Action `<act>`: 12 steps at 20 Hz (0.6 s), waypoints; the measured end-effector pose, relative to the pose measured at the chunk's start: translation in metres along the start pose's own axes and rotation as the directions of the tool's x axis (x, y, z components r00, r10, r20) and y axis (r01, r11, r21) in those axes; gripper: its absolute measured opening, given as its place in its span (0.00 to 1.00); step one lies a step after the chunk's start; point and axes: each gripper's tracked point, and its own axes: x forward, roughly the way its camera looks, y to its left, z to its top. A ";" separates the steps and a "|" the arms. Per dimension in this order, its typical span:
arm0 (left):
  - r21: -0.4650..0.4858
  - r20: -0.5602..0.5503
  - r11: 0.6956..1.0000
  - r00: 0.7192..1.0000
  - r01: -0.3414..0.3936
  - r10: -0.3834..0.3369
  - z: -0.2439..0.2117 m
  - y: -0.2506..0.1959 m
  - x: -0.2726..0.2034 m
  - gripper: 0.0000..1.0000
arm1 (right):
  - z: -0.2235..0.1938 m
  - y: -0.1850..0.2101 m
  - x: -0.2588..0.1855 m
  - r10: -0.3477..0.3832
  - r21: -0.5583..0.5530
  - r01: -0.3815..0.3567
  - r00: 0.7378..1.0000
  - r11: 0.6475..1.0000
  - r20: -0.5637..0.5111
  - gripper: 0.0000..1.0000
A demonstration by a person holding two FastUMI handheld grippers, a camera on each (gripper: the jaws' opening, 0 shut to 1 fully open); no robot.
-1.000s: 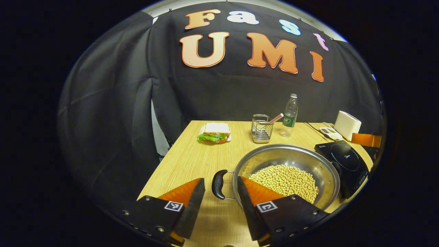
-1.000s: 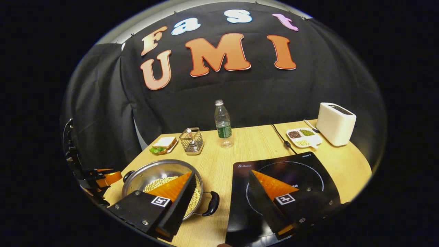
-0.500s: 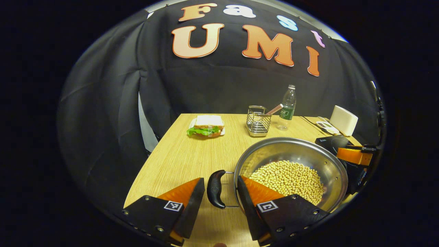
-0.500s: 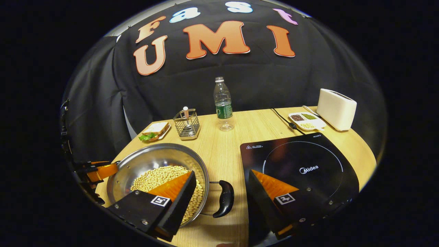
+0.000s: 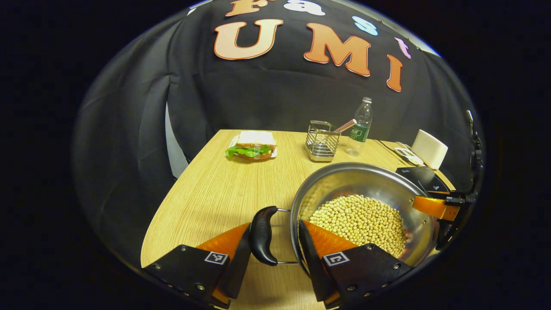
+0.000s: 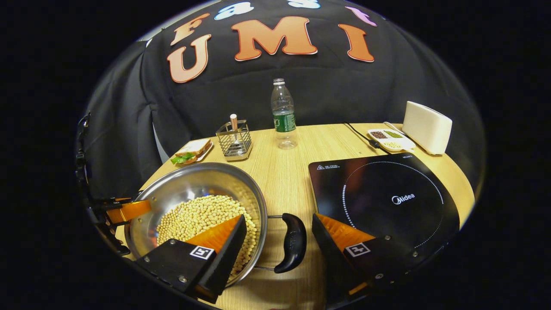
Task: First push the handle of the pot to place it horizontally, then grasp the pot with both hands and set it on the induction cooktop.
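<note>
A steel pot (image 5: 357, 181) holding soybeans (image 5: 359, 217) sits on the wooden table, with its two black handles lying left to right. My left gripper (image 5: 274, 228) is open around the pot's left handle (image 5: 261, 236), which lies close to the gripper's left finger. In the right gripper view the pot (image 6: 189, 183) is at the left. My right gripper (image 6: 279, 219) is open around the right handle (image 6: 292, 243). The black induction cooktop (image 6: 387, 198) lies just right of the pot. Each gripper shows across the pot from the other: right gripper (image 5: 434, 207), left gripper (image 6: 127, 211).
At the back stand a sandwich (image 5: 252, 145) on a plate, a wire basket (image 6: 234, 140) with a utensil, a water bottle (image 6: 283, 115), a white toaster (image 6: 427, 127) and a divided dish (image 6: 389, 140) of beans. A black cable (image 6: 359, 131) runs to the cooktop.
Both grippers have moved forward and down toward the pot. Each handle, which lay ahead of the fingertips, now sits between the open fingers.
</note>
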 end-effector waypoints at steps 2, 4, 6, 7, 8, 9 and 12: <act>-0.004 -0.003 1.000 1.000 -0.001 0.001 0.000 -0.001 0.001 0.59 | -0.010 0.004 0.001 0.008 0.006 -0.008 0.999 1.000 -0.041 0.92; -0.005 -0.010 1.000 1.000 -0.017 0.017 -0.001 -0.001 0.001 0.55 | -0.006 -0.008 0.002 -0.023 0.012 0.023 0.999 1.000 -0.026 0.77; -0.022 -0.021 0.999 0.999 -0.035 0.035 -0.002 -0.001 -0.003 0.52 | -0.006 -0.004 0.009 -0.002 0.071 0.005 0.999 0.997 -0.043 0.61; -0.036 -0.023 0.998 0.999 -0.045 0.044 -0.001 -0.001 -0.005 0.53 | -0.006 -0.003 0.009 0.013 0.093 -0.008 0.998 0.996 -0.058 0.53; -0.046 -0.028 0.998 0.998 -0.052 0.051 -0.003 -0.001 -0.010 0.49 | -0.008 0.000 0.007 0.031 0.105 -0.022 0.997 0.994 -0.077 0.52; -0.055 -0.026 0.997 0.998 -0.057 0.056 -0.003 -0.001 -0.014 0.49 | -0.008 0.001 0.003 0.043 0.112 -0.033 0.995 0.993 -0.086 0.51; -0.060 -0.023 0.995 0.997 -0.080 0.079 -0.003 0.001 -0.036 0.50 | -0.001 0.002 -0.009 0.065 0.104 -0.058 0.996 0.993 -0.069 0.49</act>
